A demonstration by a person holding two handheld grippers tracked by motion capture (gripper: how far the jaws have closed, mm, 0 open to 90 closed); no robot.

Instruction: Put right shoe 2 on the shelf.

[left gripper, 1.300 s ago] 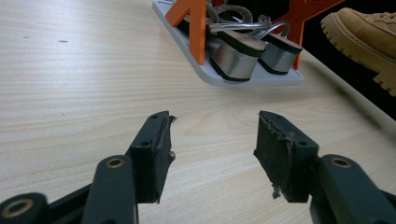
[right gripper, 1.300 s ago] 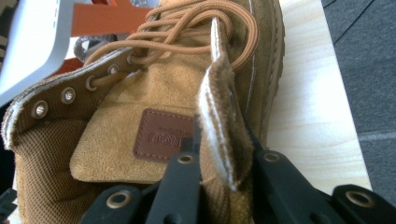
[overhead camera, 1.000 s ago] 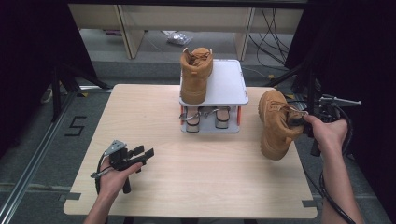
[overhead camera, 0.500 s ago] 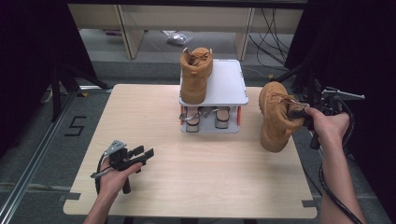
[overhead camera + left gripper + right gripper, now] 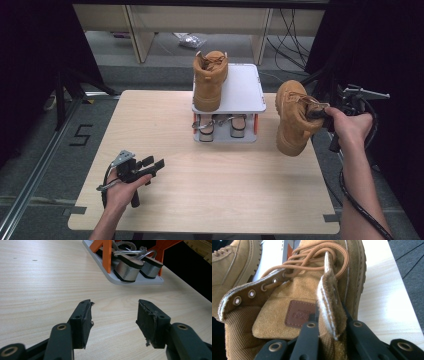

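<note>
While right hand-held gripper (image 5: pixel 320 111) clamps boot (image 5: pixel 292 120), rack (image 5: pixel 240 95) beside; left (image 5: pixel 113 320) open, empty.

A light wooden table (image 5: pixel 210 185) carried a small white two-tier rack (image 5: pixel 245 95) on orange posts near its far edge. One tan boot (image 5: pixel 210 80) stood on the rack's top; silver-heeled sandals (image 5: pixel 220 126) sat on the tier below.

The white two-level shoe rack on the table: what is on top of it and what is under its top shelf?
On the white shoe rack stands one tan suede boot. Under the shelf sit two silver block-heeled sandals; their front parts are covered by the shelf.
</note>
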